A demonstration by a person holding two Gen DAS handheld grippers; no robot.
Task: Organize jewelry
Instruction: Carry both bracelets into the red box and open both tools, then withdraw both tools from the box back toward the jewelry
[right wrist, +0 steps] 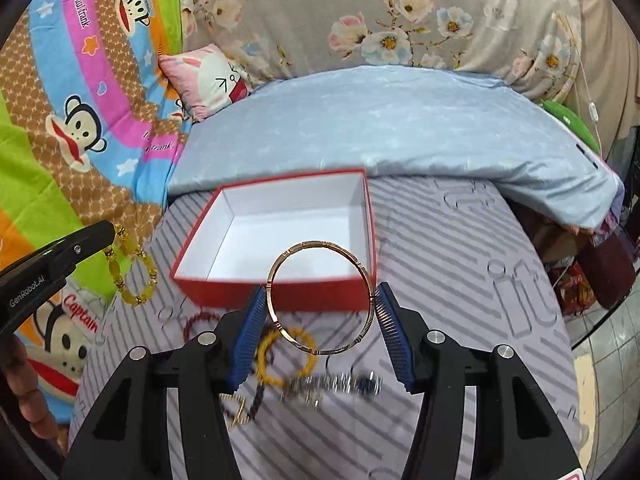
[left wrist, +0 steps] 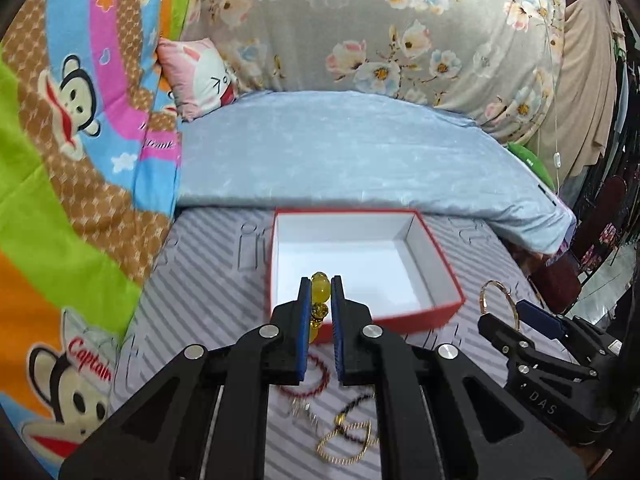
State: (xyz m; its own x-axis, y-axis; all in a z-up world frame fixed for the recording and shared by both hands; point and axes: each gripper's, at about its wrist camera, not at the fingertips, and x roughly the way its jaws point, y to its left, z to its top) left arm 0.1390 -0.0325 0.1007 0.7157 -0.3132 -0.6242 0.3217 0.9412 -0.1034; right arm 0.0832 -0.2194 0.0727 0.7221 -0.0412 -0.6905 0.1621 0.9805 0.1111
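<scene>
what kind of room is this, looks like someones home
Most likely a bedroom: the red box sits on a striped bedsheet, with a folded blue quilt, a cartoon pillow and floral bedding behind it.

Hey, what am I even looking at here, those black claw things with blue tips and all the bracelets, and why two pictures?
These are two hand-held grippers, each carrying a wide-angle camera that looks out along its fingers, so each picture is one gripper's own view. The left gripper pinches a yellow beaded bracelet at the near edge of an open red box, whose white inside looks empty. The right gripper holds a thin gold bangle across its width. All this sits on a striped grey bedsheet. More jewelry still lies loose there: a dark red bead bracelet, a small yellow bead ring, a silver chain.
</scene>
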